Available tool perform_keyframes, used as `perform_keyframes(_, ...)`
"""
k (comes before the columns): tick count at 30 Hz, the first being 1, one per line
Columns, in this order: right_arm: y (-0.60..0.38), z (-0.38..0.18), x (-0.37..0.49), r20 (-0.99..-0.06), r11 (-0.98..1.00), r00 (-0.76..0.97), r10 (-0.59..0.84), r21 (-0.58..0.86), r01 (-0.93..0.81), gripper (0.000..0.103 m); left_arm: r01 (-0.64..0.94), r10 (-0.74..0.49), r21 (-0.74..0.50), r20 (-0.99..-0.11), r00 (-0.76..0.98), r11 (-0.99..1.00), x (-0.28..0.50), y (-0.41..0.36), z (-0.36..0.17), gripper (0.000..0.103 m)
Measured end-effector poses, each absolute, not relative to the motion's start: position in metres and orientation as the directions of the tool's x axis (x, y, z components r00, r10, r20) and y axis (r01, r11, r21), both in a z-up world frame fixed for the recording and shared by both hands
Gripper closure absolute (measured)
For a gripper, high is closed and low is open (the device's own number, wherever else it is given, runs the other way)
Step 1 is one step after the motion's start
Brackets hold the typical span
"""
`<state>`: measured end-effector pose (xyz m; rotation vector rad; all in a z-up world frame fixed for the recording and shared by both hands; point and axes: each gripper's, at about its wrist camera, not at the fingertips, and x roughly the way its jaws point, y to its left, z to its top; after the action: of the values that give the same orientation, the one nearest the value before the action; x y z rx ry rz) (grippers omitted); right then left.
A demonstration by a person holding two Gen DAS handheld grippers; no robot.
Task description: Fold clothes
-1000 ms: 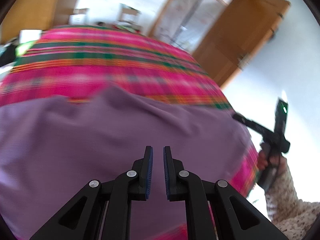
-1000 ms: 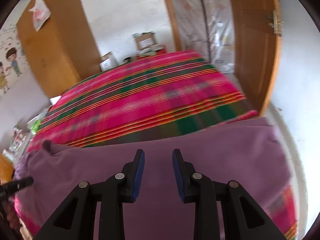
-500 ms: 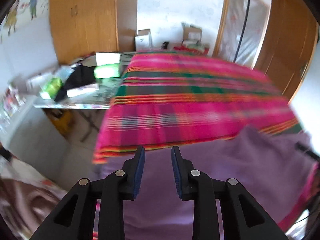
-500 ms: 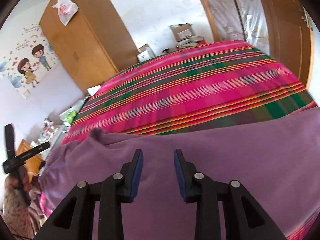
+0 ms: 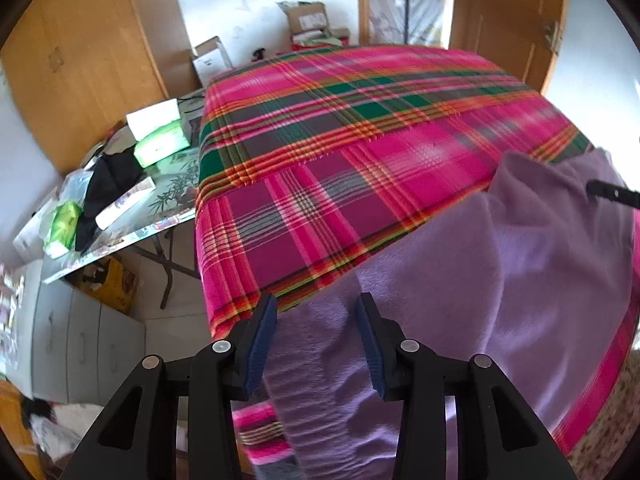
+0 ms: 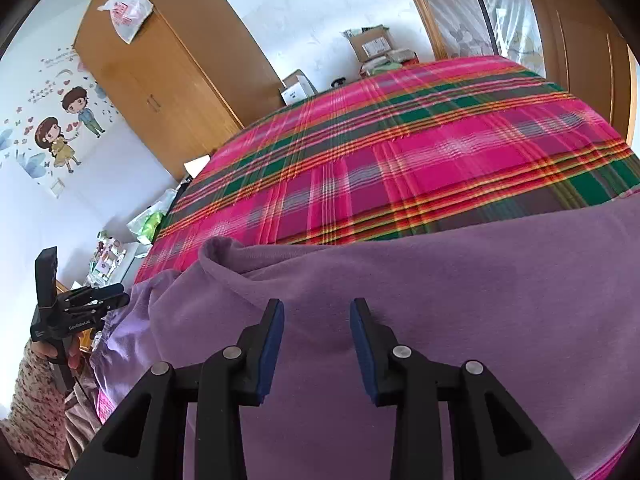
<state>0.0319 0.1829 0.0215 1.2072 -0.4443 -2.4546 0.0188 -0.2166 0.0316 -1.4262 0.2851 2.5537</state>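
A purple fleece garment (image 5: 500, 280) lies spread along the near edge of a bed covered by a pink and green plaid blanket (image 5: 360, 140), one end drooping over the bed's near left corner. My left gripper (image 5: 316, 340) hovers over that drooping end. Its jaws are opening and the cloth lies below them, unpinched. In the right wrist view the garment (image 6: 440, 288) fills the foreground, a fold rising at its left. My right gripper (image 6: 316, 340) stands open just above it, holding nothing. The left gripper (image 6: 80, 308) shows at the far left, held by a hand in a floral sleeve.
A cluttered side table (image 5: 120, 200) with green packets and a black cloth stands left of the bed, with grey drawers (image 5: 80, 340) below. A wooden wardrobe (image 6: 160, 80), cardboard boxes (image 6: 368, 44) and a wooden door (image 5: 508, 12) line the far walls.
The left gripper swung from the garment's middle to its left end at the bed corner and its jaws spread wider. The right gripper slid left along the garment and opened slightly.
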Motion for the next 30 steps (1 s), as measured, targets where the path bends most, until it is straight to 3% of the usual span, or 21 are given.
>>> perform_keyframes(4,0.174,0.019,0.025,-0.697,-0.880,-0.552,-0.458,0.442,0.173,0.068,-0.307,0.084,0.072,-0.881,-0.466,-0.949,0.010,-0.215,0.028,0.059)
perform_keyframes(7,0.169,0.021,0.021,-0.703,-0.886,-0.552,-0.448,0.434,0.165,0.068,-0.323,0.108,0.038,-0.900,-0.422,-0.946,0.002,-0.218,0.022,0.051)
perform_keyframes(15,0.158,0.023,0.007,-0.710,-0.896,-0.561,-0.426,0.417,0.153,0.068,-0.301,0.257,-0.147,-0.893,-0.369,-0.942,-0.003,-0.238,0.013,0.051)
perform_keyframes(20,0.151,0.022,-0.001,-0.713,-0.894,-0.555,-0.430,0.422,0.150,0.068,-0.295,0.297,-0.191,-0.879,-0.374,-0.936,0.001,-0.242,0.012,0.051)
perform_keyframes(26,0.144,0.018,-0.006,-0.719,-0.896,-0.547,-0.428,0.419,0.151,0.068,-0.238,0.335,-0.259,-0.862,-0.379,-0.936,0.006,-0.253,0.013,0.067)
perform_keyframes(30,0.141,0.017,-0.006,-0.722,-0.895,-0.543,-0.428,0.421,0.145,0.068,-0.204,0.344,-0.283,-0.849,-0.401,-0.937,0.009,-0.256,0.014,0.070)
